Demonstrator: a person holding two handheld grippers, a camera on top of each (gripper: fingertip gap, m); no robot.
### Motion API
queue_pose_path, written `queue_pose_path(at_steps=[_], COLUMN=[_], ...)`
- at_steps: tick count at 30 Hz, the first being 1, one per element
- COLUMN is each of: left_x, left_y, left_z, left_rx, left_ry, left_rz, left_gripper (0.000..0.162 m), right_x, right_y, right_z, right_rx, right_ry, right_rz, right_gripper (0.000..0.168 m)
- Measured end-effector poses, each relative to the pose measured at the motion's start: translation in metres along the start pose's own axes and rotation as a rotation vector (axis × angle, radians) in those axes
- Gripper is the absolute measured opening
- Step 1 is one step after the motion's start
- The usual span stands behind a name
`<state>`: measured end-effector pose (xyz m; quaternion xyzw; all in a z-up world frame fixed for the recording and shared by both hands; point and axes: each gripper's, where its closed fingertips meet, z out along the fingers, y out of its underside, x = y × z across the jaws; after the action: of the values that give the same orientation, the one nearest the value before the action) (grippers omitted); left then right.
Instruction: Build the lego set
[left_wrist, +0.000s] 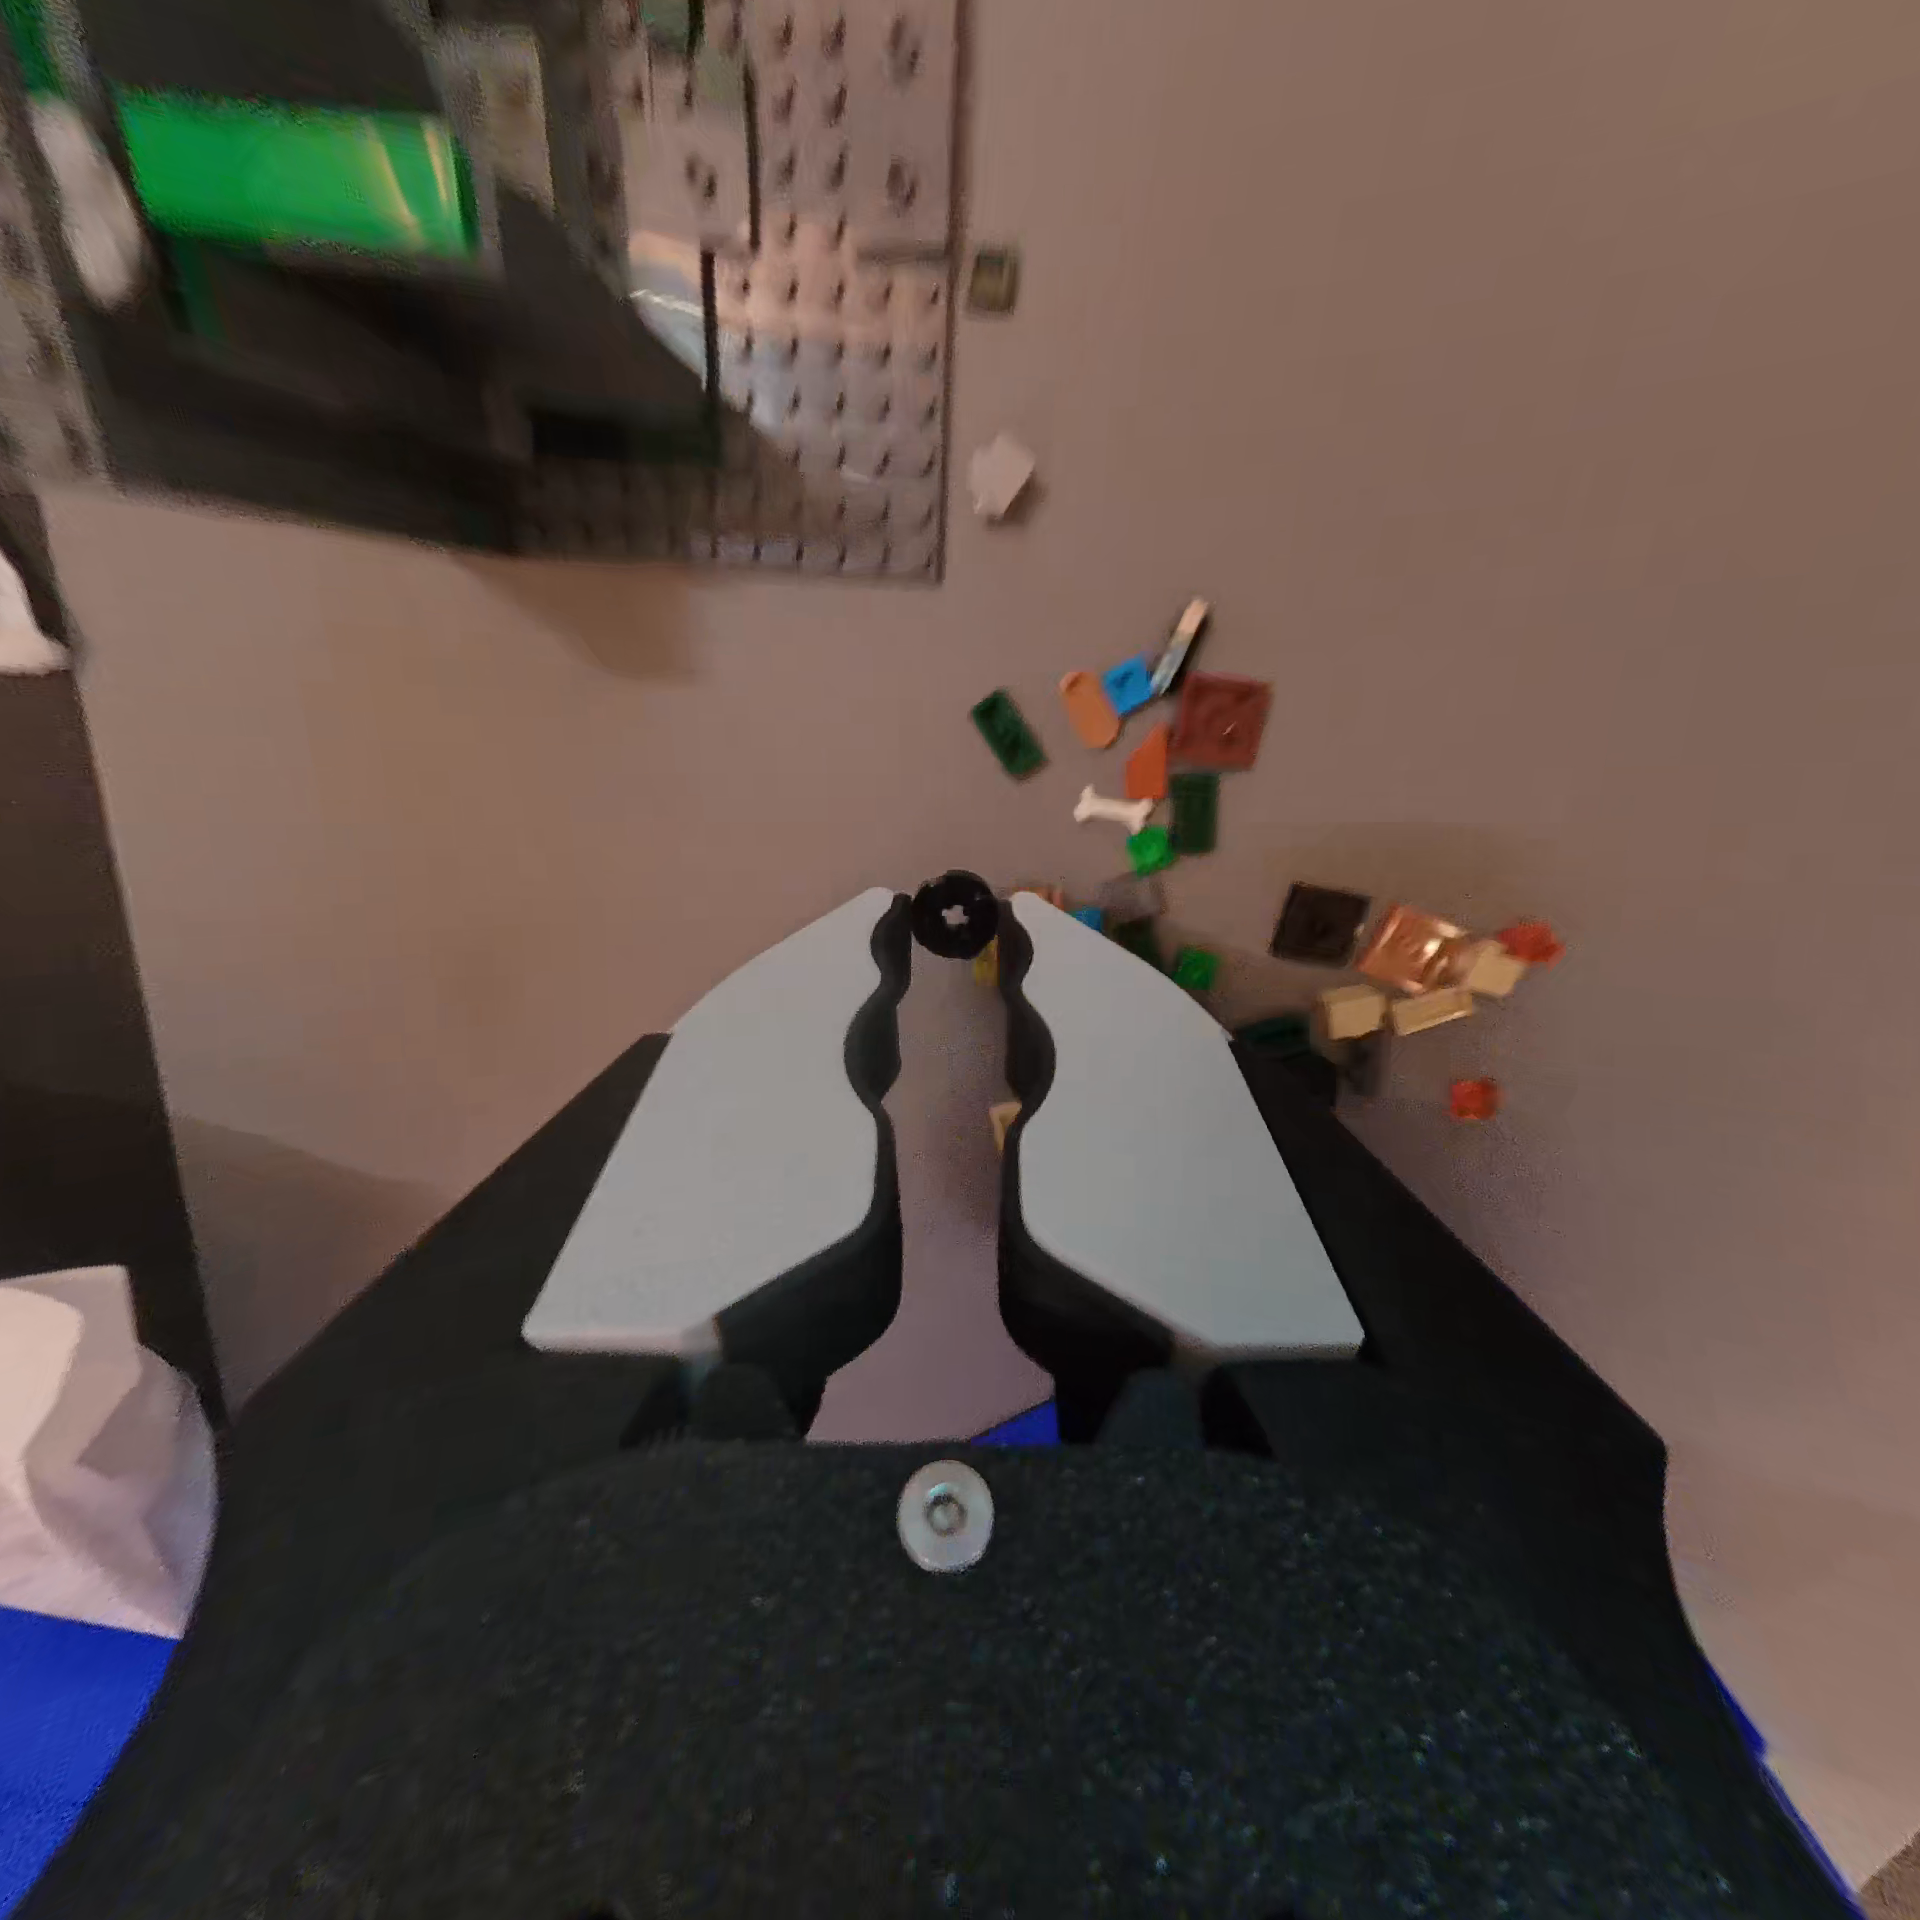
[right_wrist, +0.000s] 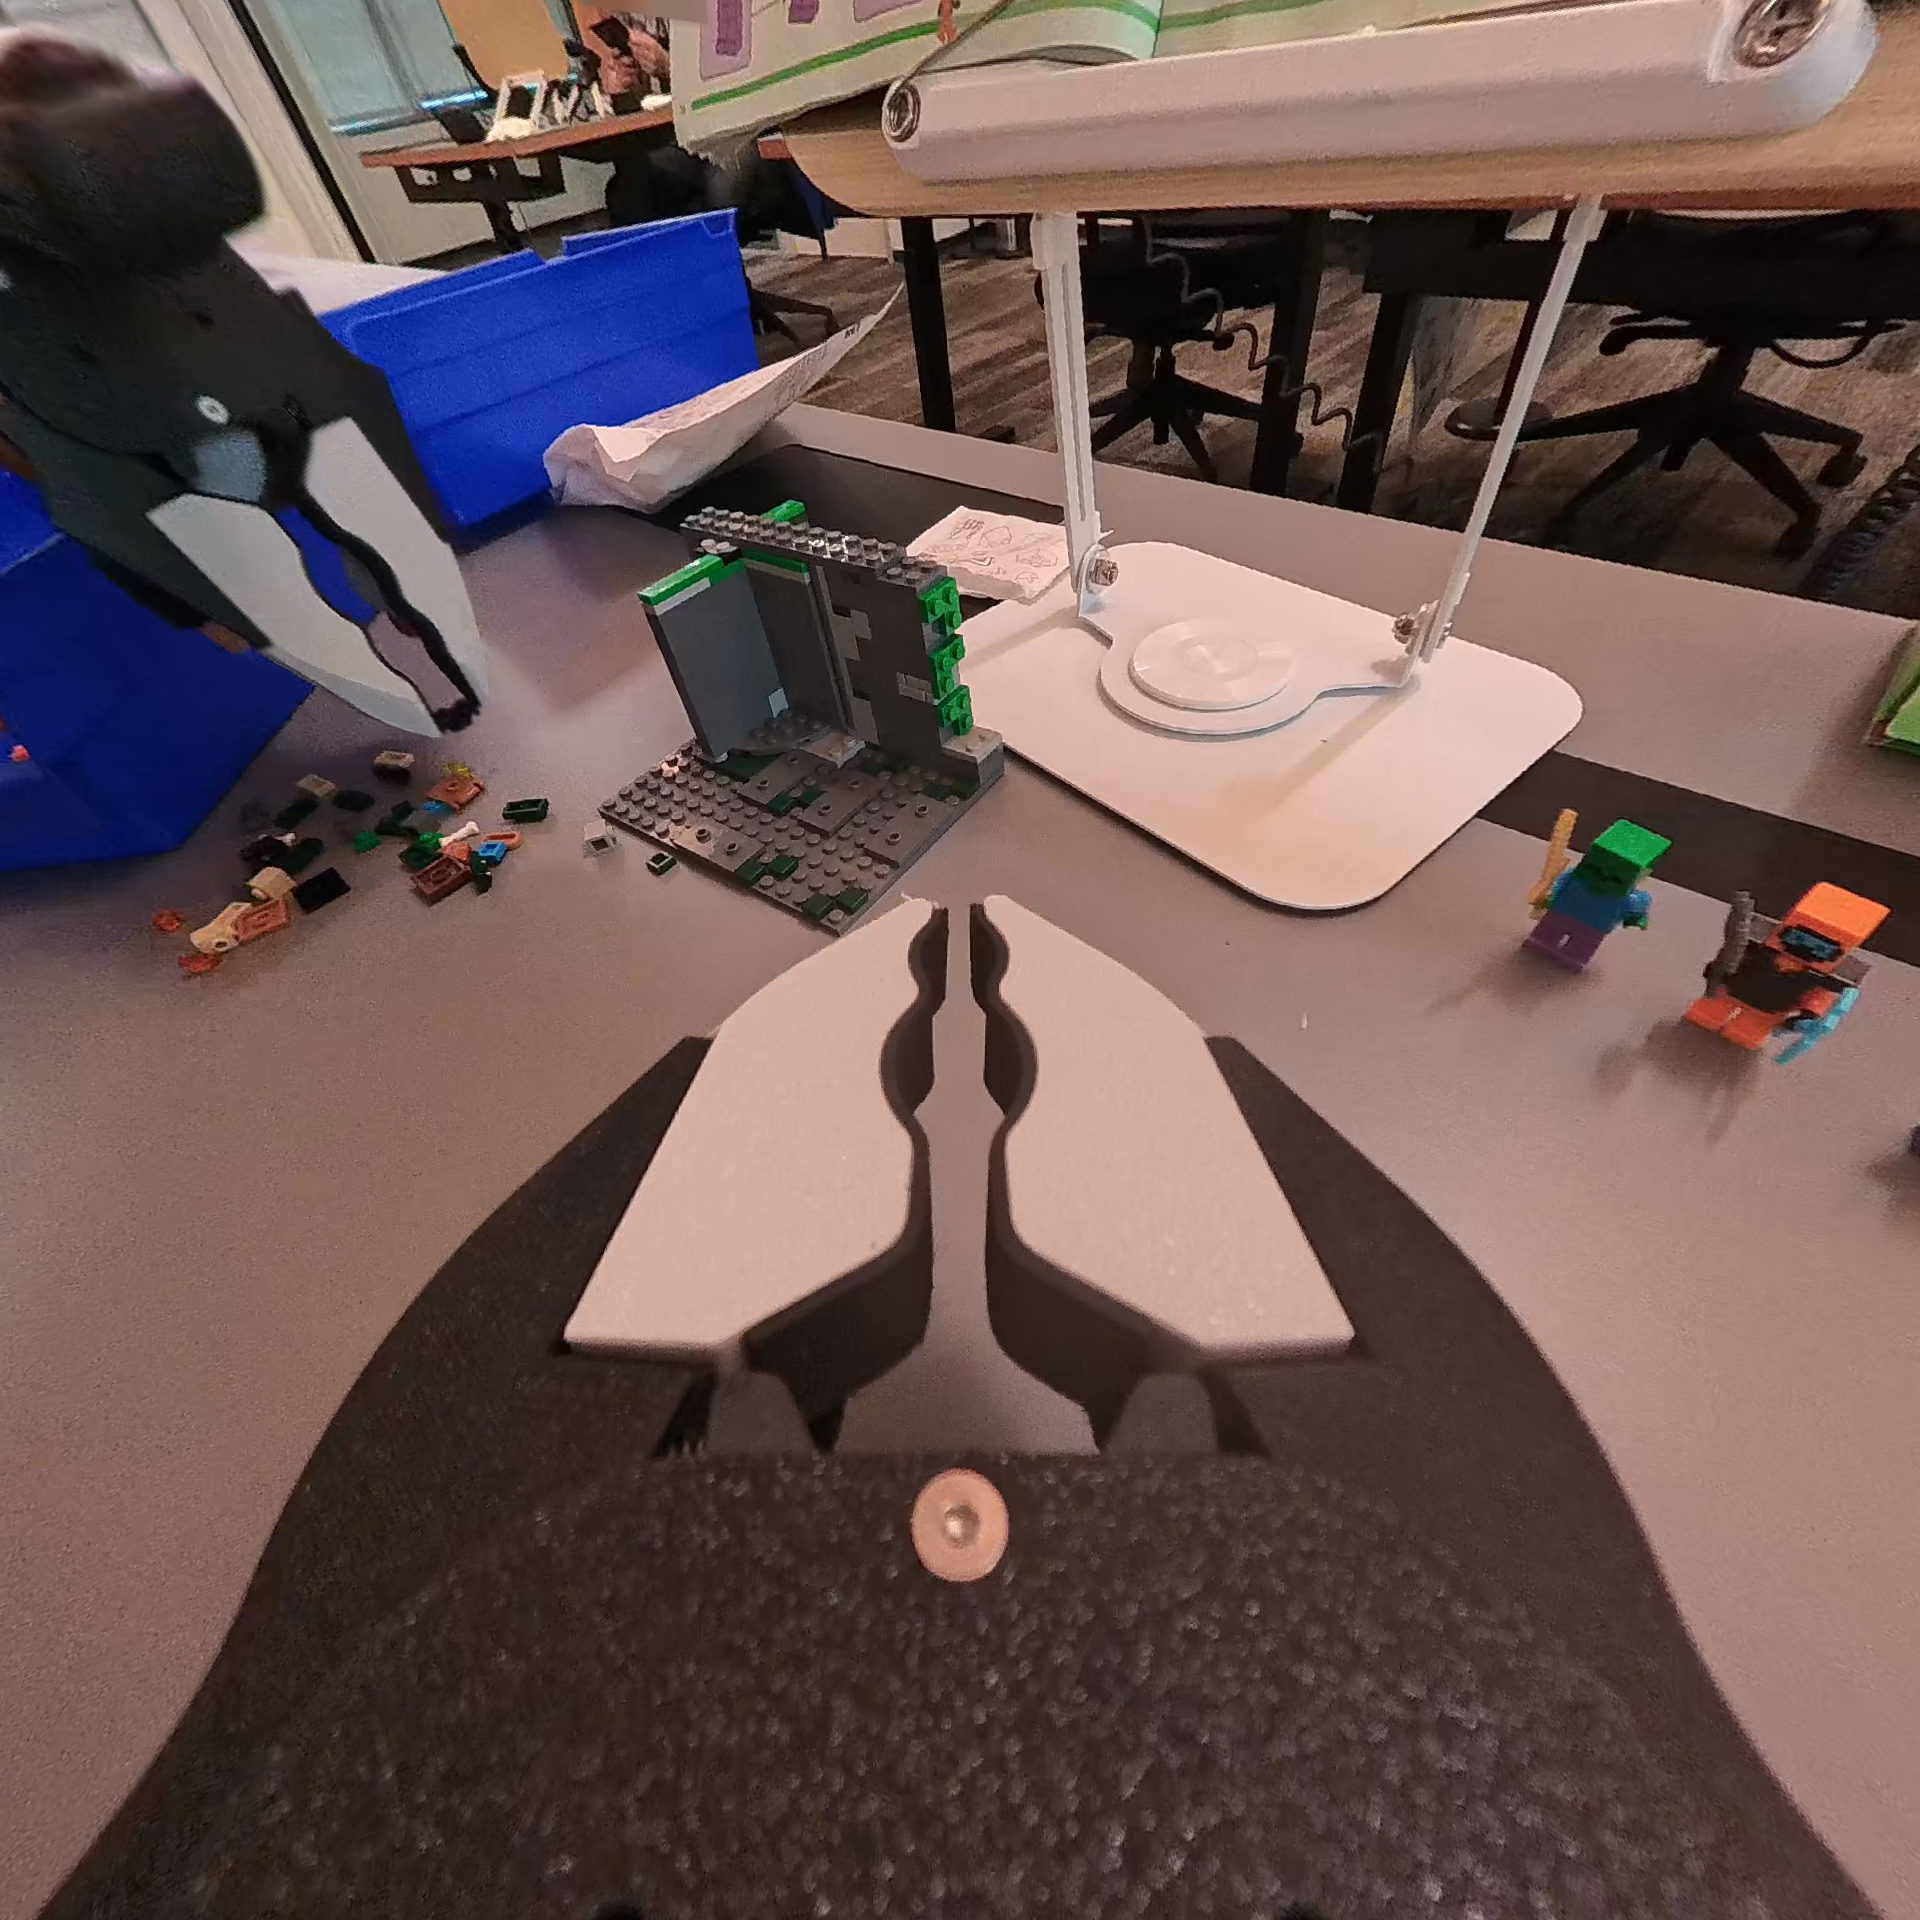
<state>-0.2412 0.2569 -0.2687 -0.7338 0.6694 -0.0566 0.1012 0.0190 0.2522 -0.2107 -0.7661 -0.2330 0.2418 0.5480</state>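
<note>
My left gripper (left_wrist: 954, 916) is shut on a small round black lego piece (left_wrist: 954, 914) and holds it above the grey table, just left of the pile of loose pieces (left_wrist: 1174, 790). The grey and green lego build (left_wrist: 810, 312) lies blurred at the upper left. In the right wrist view my left gripper (right_wrist: 452, 712) hangs over the loose pieces (right_wrist: 416, 831), with the build (right_wrist: 821, 707) standing to their right on its studded baseplate (right_wrist: 727, 842). My right gripper (right_wrist: 958, 914) is nearly closed and empty, low over the table in front of the baseplate.
A white stand (right_wrist: 1299, 769) with two legs sits right of the build and carries an open booklet overhead. Two minifigures (right_wrist: 1595, 878) (right_wrist: 1787, 966) stand at the right. Blue bins (right_wrist: 540, 343) and crumpled paper (right_wrist: 665, 447) lie at the back left. My right fingertips sit around 25 cm from my left ones.
</note>
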Motion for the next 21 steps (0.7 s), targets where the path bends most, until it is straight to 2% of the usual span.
queue_pose_path(at_steps=[4,11,15,21], left_x=[0.023,0.079,0.095,0.107], left_y=[-0.040,-0.110,-0.131,-0.144], left_z=[-0.008,0.025,0.039,0.053], left_rx=[0.026,0.065,0.069,0.073], left_ry=[-0.003,0.092,0.130,0.153], left_rz=[0.044,0.144,0.181,0.171], left_gripper=[0.015,0.016,0.015,0.015], right_x=[-0.002,-0.001,0.002,0.003], right_y=[0.001,-0.004,-0.005,-0.004], right_z=[0.001,-0.002,-0.004,-0.004], right_rx=[-0.002,0.009,0.012,0.012], right_ry=[-0.004,0.006,0.012,0.008], right_rz=[-0.005,-0.017,-0.017,-0.010], right_gripper=[0.003,0.003,0.003,0.003])
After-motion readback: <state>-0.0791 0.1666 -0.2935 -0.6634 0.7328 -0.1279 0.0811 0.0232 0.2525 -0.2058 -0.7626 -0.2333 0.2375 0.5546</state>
